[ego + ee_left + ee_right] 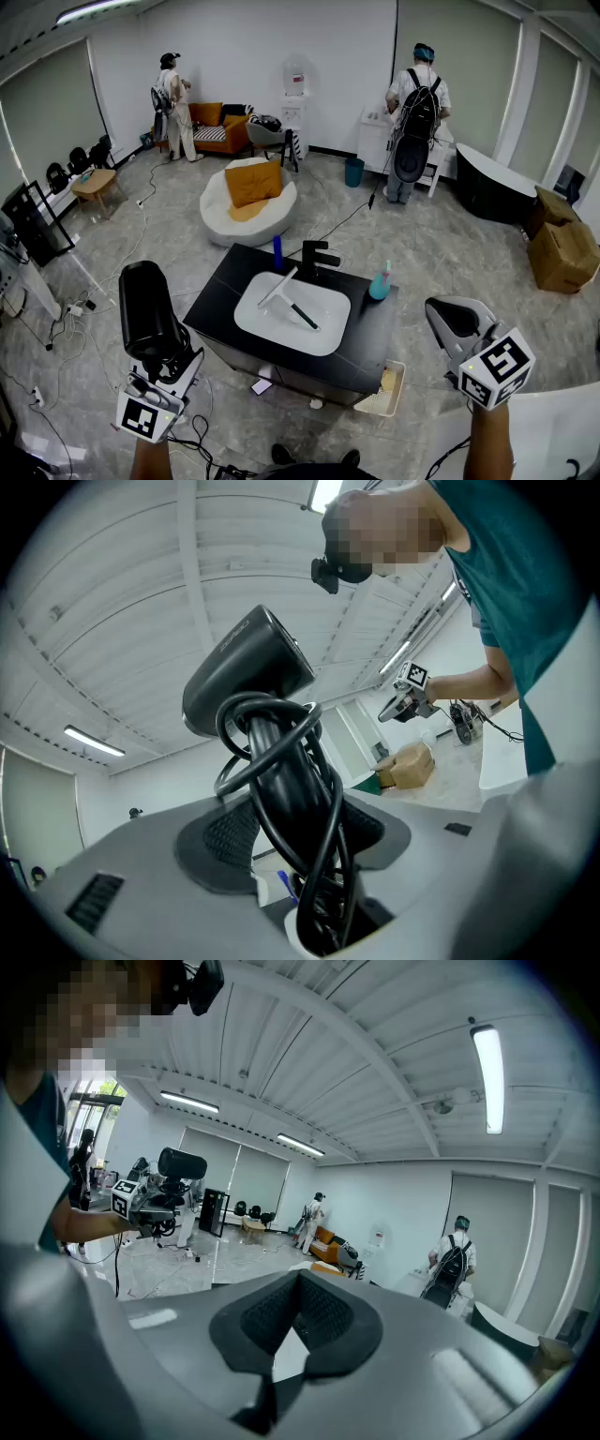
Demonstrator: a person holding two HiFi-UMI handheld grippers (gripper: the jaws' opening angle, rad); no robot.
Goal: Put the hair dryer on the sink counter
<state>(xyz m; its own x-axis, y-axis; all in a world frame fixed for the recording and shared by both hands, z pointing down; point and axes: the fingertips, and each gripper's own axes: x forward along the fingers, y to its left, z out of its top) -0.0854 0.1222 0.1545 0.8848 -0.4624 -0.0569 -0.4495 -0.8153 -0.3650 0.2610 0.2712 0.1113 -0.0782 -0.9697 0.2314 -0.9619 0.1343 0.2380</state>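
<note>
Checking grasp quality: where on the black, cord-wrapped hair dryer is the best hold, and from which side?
Likely the slim handle, taken from below, as the left tool holds it now. The black hair dryer's barrel on top is much wider, and clamping the wound cord should keep it from dangling.

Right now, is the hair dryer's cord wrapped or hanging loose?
Wrapped. In the left gripper view the black cord loops in coils around the handle of the hair dryer, which is clamped in the left gripper.
</note>
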